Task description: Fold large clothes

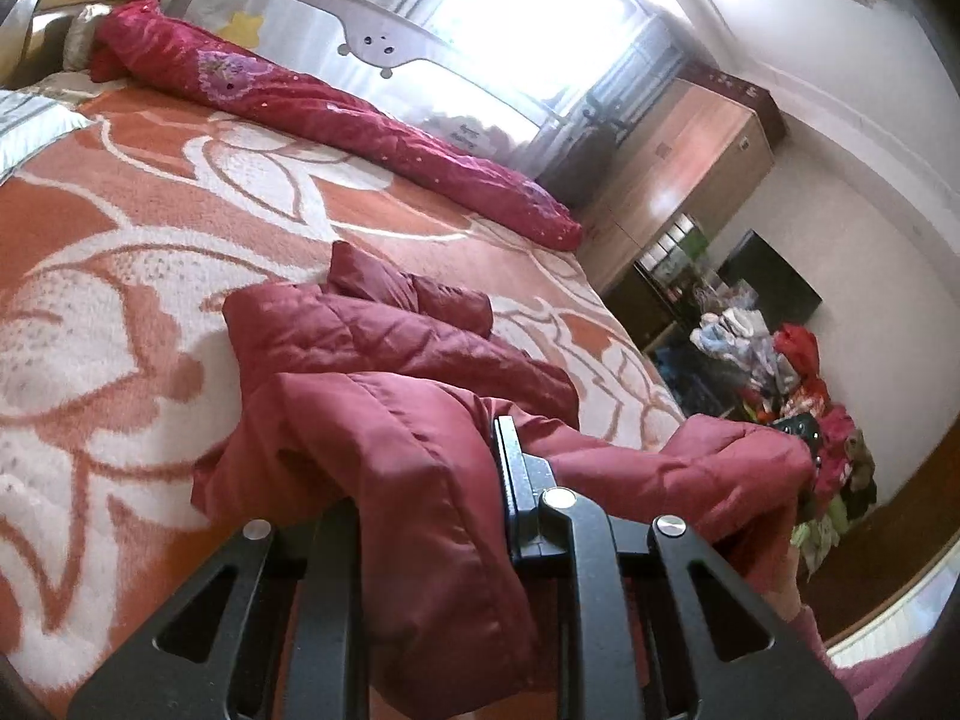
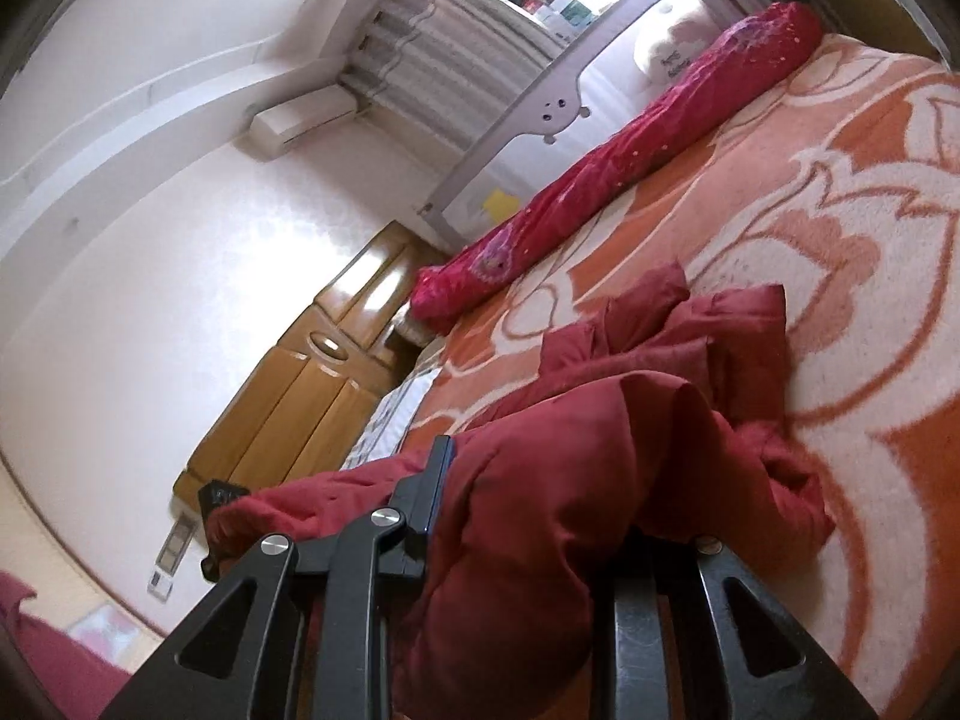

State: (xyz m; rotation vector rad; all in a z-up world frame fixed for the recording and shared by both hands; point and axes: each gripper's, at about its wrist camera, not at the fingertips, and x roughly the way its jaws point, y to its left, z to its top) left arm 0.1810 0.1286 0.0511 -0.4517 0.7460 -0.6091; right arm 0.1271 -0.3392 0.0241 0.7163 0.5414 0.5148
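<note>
Both claws are clamped on the coat: the left gripper (image 1: 420, 480) pinches a fold of dark red padded cloth between its jaws, and the right gripper (image 2: 540, 468) does the same with another part of the same edge. The coat (image 1: 384, 354) hangs from the two grips and trails onto the bed (image 1: 120, 276), its far end bunched in a heap at about 12 o'clock from each claw. In the left view the right gripper's tip shows at about 3 o'clock, cloth stretched between.

Folding looks barely begun, I judge: no flat panel, no clean crease, sleeves lost in the rumple. Spreading the coat flat and laying the folds all remain.

Beyond the heap, a long red bolster (image 1: 336, 114) lies along the bed's far edge at about 11 o'clock, against a grey rail (image 1: 312, 12). A wooden cabinet (image 1: 678, 180) stands at 2 o'clock, with a pile of clothes (image 1: 798, 384) on the floor.
</note>
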